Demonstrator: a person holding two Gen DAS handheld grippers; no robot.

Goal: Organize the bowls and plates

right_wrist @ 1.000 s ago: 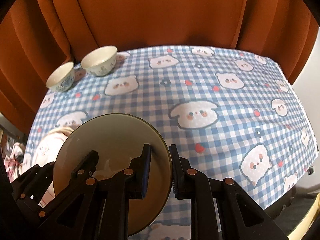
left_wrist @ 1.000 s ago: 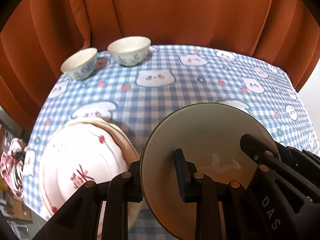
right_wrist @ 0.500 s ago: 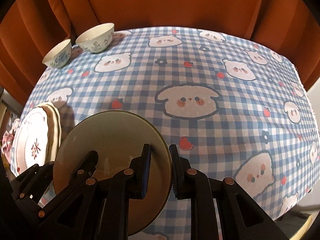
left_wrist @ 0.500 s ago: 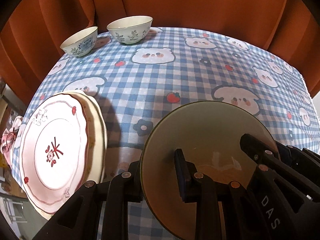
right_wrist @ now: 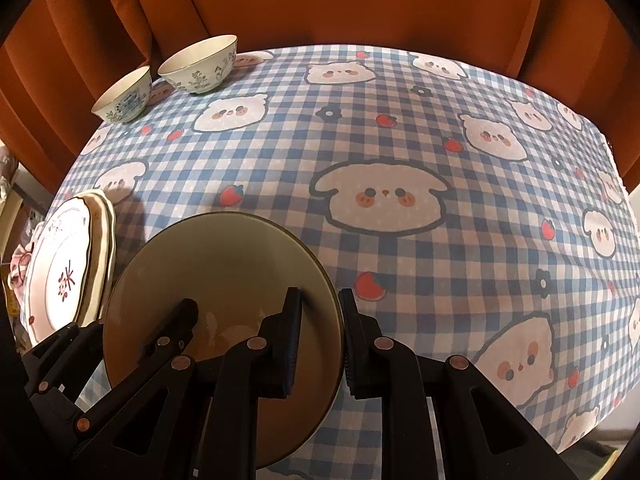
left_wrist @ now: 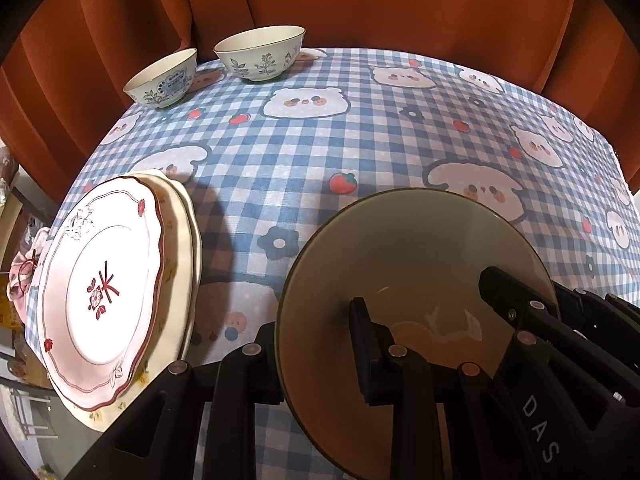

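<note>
Both grippers have sunk toward the checked tablecloth (right_wrist: 400, 152), left gripper (left_wrist: 316, 356) and right gripper (right_wrist: 320, 340) clamping opposite rims of the olive plate (left_wrist: 408, 264) — held beside the stacked plates (left_wrist: 104, 292). Keep it level — lift over the stack.

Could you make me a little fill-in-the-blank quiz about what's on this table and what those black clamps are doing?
Both grippers, left and right, clamp opposite edges of one olive ____.
At the far corner of the checked tablecloth stand ____ bowls, the small bowl and the large bowl.
The pink plate lies on top of a ____ plate.

Missing words: plate; two; cream
</note>
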